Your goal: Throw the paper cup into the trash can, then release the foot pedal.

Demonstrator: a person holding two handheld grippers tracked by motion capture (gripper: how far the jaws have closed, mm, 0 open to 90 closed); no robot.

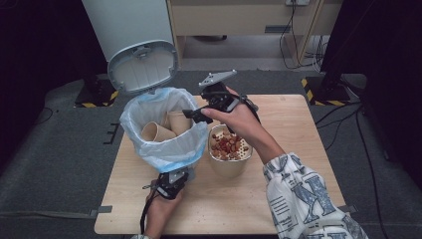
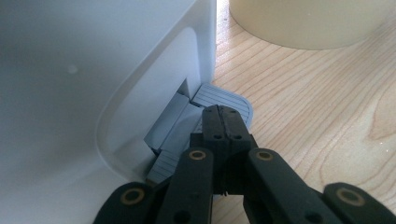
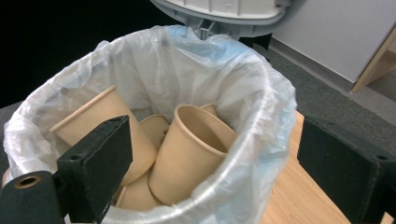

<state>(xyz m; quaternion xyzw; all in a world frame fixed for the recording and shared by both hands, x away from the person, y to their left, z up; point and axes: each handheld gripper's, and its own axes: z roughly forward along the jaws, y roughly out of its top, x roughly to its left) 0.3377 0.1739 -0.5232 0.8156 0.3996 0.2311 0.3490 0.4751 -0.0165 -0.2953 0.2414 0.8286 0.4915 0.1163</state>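
My left tongs [image 2: 223,122], shut and empty, press the bin pedal [image 2: 219,100] so the lid [image 1: 143,67] stays up; right tongs [image 1: 205,113] gape empty above the cups [image 3: 187,154] in the bin

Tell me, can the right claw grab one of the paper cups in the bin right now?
Probably yes. The bin's lid stands open, and the right claw hangs open and empty just over the rim of the bin. The nearest paper cup leans upright below it with nothing covering it.

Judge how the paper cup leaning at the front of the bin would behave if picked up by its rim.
The paper cup looks thin-walled, so probably light and easily crushed. It appears empty, so unlikely to spill. Leaning on its neighbours, it may shift them.
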